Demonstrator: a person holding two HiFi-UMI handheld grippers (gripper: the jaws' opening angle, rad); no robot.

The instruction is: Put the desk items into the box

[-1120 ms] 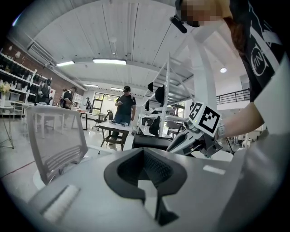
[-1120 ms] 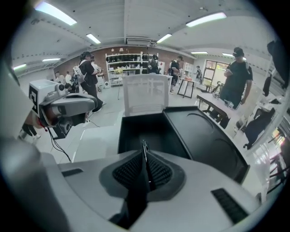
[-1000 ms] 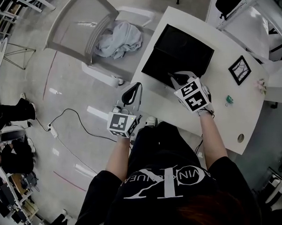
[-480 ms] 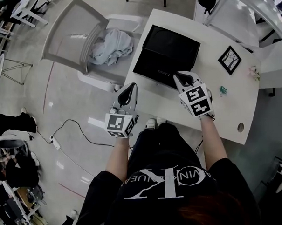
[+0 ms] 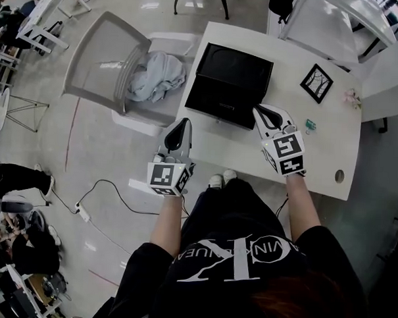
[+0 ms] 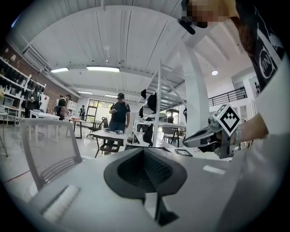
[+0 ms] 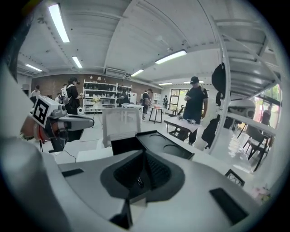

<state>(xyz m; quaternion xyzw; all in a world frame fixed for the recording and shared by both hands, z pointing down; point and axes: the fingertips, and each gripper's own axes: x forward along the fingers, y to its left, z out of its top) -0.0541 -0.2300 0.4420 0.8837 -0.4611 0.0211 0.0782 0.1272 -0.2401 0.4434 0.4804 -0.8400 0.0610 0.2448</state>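
An open black box with its lid raised sits on the white desk. A small black picture frame, a tiny green item and a pink item lie to its right. My right gripper hovers over the desk by the box's near right corner, jaws together and nothing seen between them. My left gripper hangs off the desk's left edge over the floor, jaws together and empty. The right gripper view shows the box and the frame beyond its gripper.
A grey mesh chair with a bundled cloth stands left of the desk. A cable and power strip lie on the floor. People and tables fill the room behind. A cable hole marks the desk's near right.
My right gripper has drawn back from the box's front edge to the desk beside its right corner. The left gripper has stayed beside the desk.
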